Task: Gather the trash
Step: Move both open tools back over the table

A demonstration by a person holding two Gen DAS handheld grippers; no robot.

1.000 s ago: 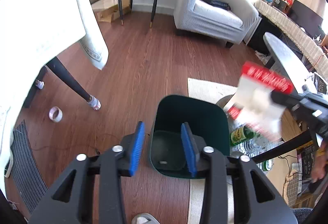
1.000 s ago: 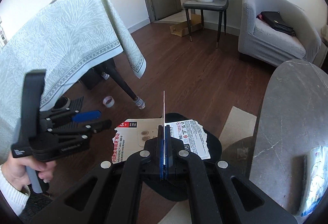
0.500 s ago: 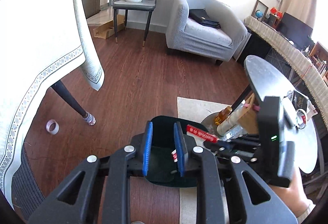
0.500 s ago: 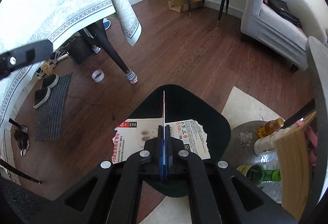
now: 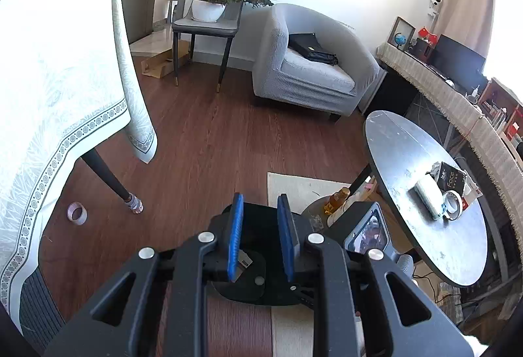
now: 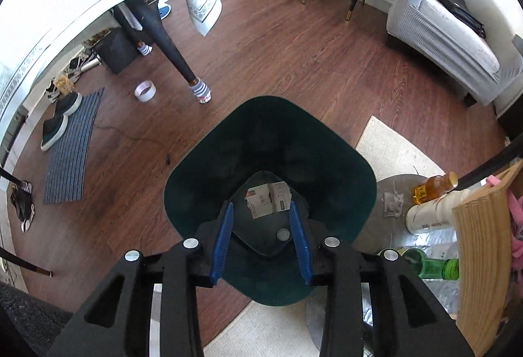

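A dark green trash bin (image 6: pixel 228 161) stands on the wood floor below both grippers. A white and red paper package (image 6: pixel 268 198) lies at its bottom, beside a small round disc (image 6: pixel 283 234). My right gripper (image 6: pixel 260 242) is open and empty right above the bin's mouth. My left gripper (image 5: pixel 260 239) is open and empty above the same bin (image 5: pixel 261 295); part of the package (image 5: pixel 244 261) shows between its fingers. On the round grey table (image 5: pixel 408 154) lie a white packet (image 5: pixel 428 196), a black box (image 5: pixel 452 177) and a tape roll (image 5: pixel 452 203).
A tape roll (image 6: pixel 144 91) lies on the floor by a table leg (image 6: pixel 170 53) under the draped tablecloth (image 5: pixel 59 89). Bottles (image 6: pixel 431 188) and a wooden rack (image 6: pixel 483 246) stand right of the bin. An armchair (image 5: pixel 310 69), a chair with a plant (image 5: pixel 209 20), a doormat with shoes (image 6: pixel 65 128).
My right gripper has opened and let go of the paper package, which now lies in the bin. My left gripper has tilted up and the right gripper body sits beside it.
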